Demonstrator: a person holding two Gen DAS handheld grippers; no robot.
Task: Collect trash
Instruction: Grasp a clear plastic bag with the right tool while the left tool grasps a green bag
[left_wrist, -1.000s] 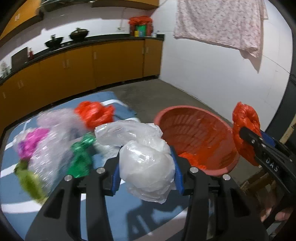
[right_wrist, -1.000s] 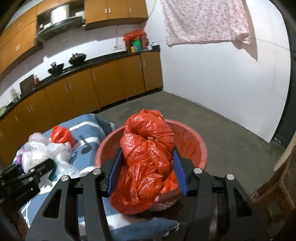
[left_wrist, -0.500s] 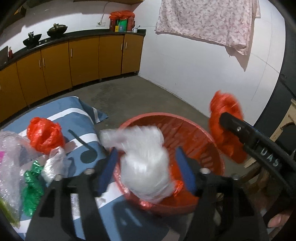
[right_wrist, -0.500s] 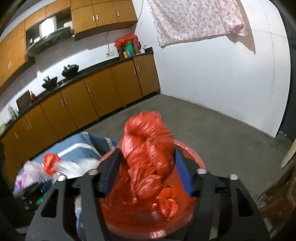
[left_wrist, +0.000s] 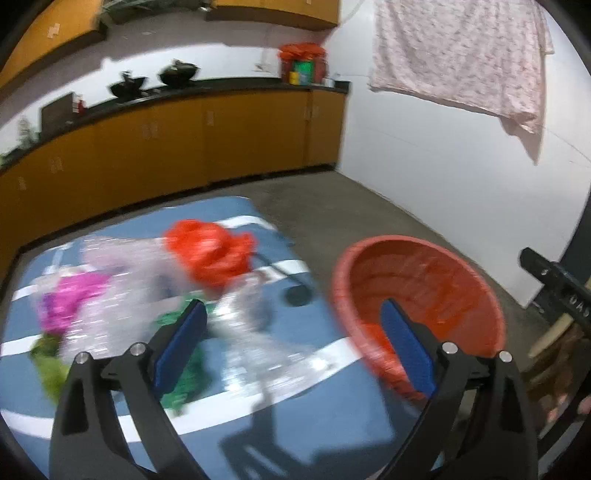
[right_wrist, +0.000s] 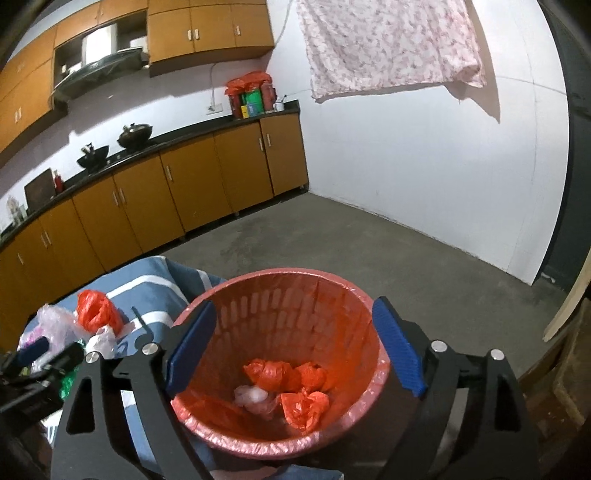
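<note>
A red plastic bin (right_wrist: 303, 291) lined with a red bag stands on the floor beside a blue striped cloth (left_wrist: 295, 435). Inside the bin lie red bags (right_wrist: 284, 373) and a white bag (right_wrist: 251, 397). My right gripper (right_wrist: 291, 343) hovers over the bin, its jaws opening with nothing between them. My left gripper (left_wrist: 291, 339) is over the cloth left of the bin (left_wrist: 424, 280), jaws opening and empty. On the cloth lie a red bag (left_wrist: 210, 251), clear crumpled plastic (left_wrist: 243, 306), a pink wrapper (left_wrist: 70, 299) and green plastic (left_wrist: 188, 365), all blurred.
Orange kitchen cabinets (right_wrist: 192, 192) run along the far wall under a dark counter with pots (right_wrist: 135, 134). A patterned cloth (right_wrist: 391, 44) hangs on the white wall. Bare concrete floor (right_wrist: 369, 240) lies beyond the bin. A wooden piece (right_wrist: 569, 295) stands at right.
Both grippers opened and let go: the white bag and the red bag dropped into the bin. My left gripper swung over the bin, then back left over the cloth.
</note>
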